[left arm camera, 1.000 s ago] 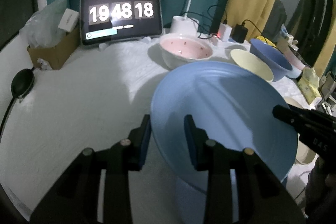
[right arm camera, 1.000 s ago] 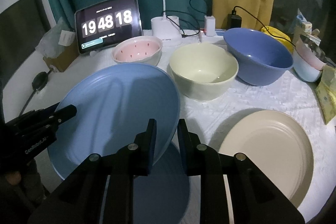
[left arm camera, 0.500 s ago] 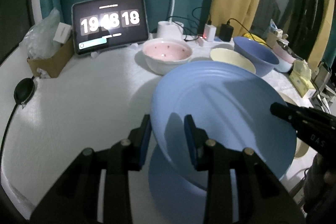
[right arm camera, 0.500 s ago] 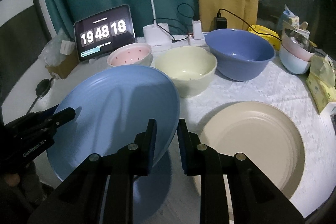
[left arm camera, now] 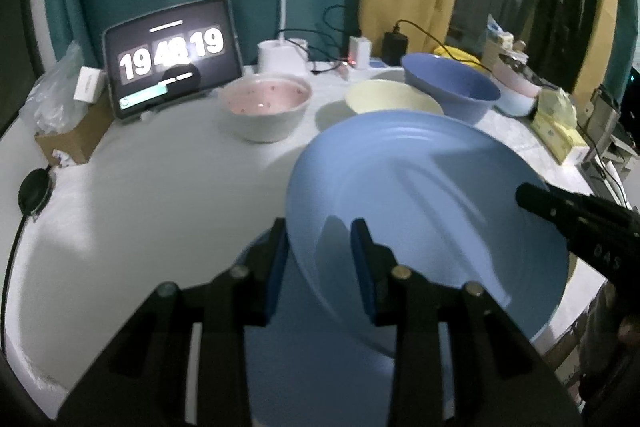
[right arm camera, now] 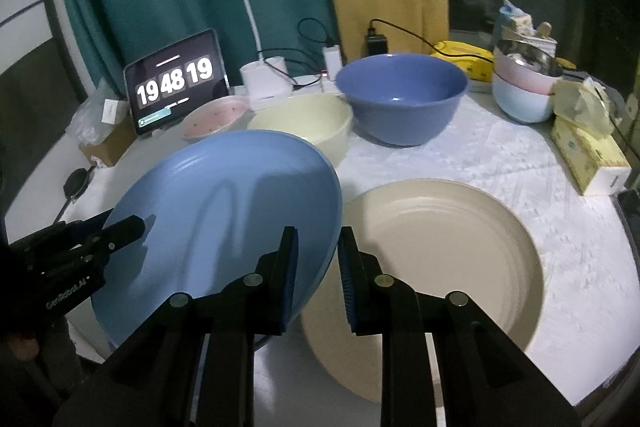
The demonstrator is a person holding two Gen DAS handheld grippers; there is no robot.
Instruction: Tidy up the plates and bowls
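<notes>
A large blue plate hangs in the air above the table, held from both sides. My left gripper is shut on its left rim. My right gripper is shut on its right rim, and its fingertip shows in the left wrist view. A beige plate lies flat on the table to the right of the blue plate. Behind stand a pink bowl, a cream bowl and a dark blue bowl.
A tablet clock, a white desk lamp, chargers and cables stand at the back. Stacked small bowls and a yellow tissue box are at the right. A cardboard box and a black round object are at the left.
Both grippers have lifted the blue plate higher off the table, so the table and bowls look farther below. The beige plate shows more fully beside it.
</notes>
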